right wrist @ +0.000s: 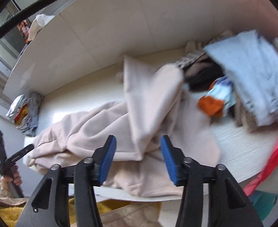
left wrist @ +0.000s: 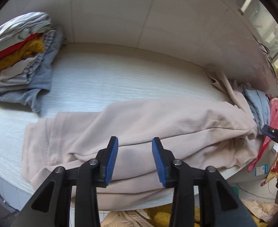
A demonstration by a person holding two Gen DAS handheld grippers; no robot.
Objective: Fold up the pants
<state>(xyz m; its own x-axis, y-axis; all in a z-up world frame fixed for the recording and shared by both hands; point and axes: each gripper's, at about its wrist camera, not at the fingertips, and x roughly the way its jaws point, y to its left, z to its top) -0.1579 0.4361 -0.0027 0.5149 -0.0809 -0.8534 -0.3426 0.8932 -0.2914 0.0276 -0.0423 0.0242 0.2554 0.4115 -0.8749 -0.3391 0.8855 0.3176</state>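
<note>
1. Pants (left wrist: 139,132): beige, soft, lying lengthwise along the front edge of the white counter (left wrist: 110,79). Legs are doubled roughly; the cuff end lies flat at the left, and the right end is bunched, with one flap standing up.
2. Left hand-held gripper (left wrist: 134,160): released, jaws apart, nothing between them, poised over the middle of the pants.
3. Right hand-held gripper (right wrist: 138,159): released, empty, just above the rumpled right end.
4. Step in hand, as I judge it: between grasps, lengthwise fold part done. The next move calls for pinching the bunched end and laying it flat.
5. Stack of folded clothes (left wrist: 19,56): far left.
6. Loose pile of clothes (right wrist: 243,79): right, touching the pants.
</note>
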